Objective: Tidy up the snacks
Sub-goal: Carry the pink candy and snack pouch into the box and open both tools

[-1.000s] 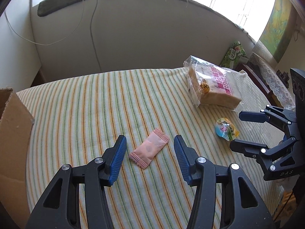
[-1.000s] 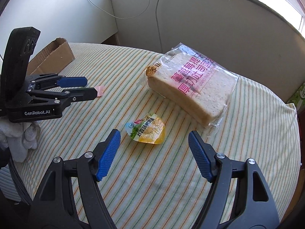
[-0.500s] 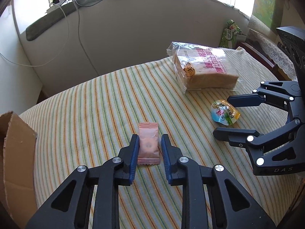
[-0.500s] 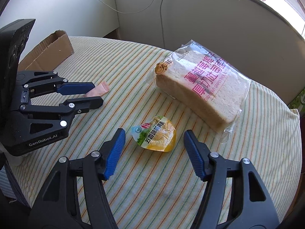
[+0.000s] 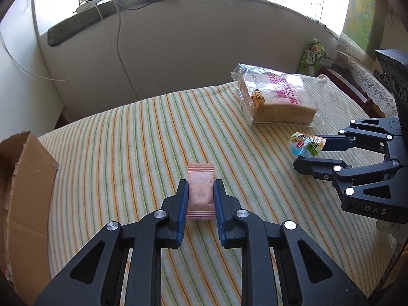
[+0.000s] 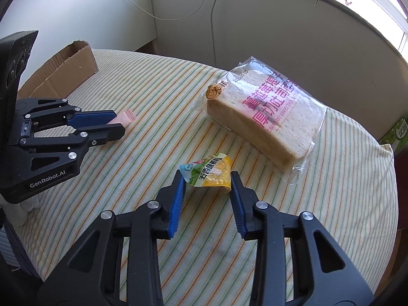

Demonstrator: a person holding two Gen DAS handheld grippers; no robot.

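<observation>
Snacks lie on the striped cloth. My left gripper clamps the pink packet; my right gripper is closing around the yellow pouch, both for the cardboard box.

The right tongs are closing on a yellow snack pouch; both blue pads appear to touch its edges, though firm contact is hard to judge. Toward the counter's far edge lies a bagged bread loaf. At the left edge, the left tongs clamp a pink wrapper, near a cardboard box.
</observation>
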